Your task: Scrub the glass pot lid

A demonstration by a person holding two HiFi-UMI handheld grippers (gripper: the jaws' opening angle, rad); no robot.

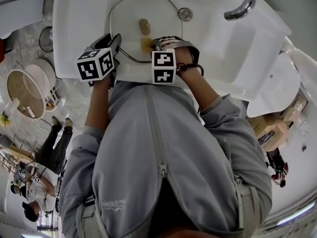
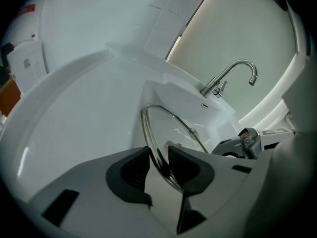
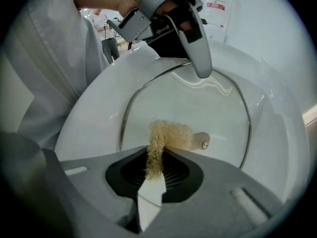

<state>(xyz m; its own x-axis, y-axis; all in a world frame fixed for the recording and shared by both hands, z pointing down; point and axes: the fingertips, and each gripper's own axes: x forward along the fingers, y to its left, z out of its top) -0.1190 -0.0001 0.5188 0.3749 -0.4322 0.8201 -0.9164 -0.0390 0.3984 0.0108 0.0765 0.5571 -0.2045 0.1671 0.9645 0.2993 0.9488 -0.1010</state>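
Observation:
A round glass pot lid (image 1: 128, 19) with a metal rim and a tan knob (image 1: 144, 26) stands tilted in the white sink (image 1: 74, 24). My left gripper (image 1: 117, 41) is shut on the lid's near left rim; in the left gripper view the lid's edge (image 2: 168, 128) runs between the two dark pads of that gripper (image 2: 158, 165). My right gripper (image 1: 158, 44) is shut on a tan fibrous scrubbing pad (image 3: 166, 138), which lies against the lid's glass (image 3: 198, 103) right beside the knob (image 3: 202, 141). The left gripper (image 3: 193, 38) shows at the lid's far rim in the right gripper view.
A chrome faucet (image 1: 242, 6) curves over the sink's far right, with a round drain (image 1: 184, 14) beyond the lid. The faucet (image 2: 233, 76) also shows in the left gripper view. People (image 1: 54, 143) stand at the lower left, next to a round basin (image 1: 25, 90).

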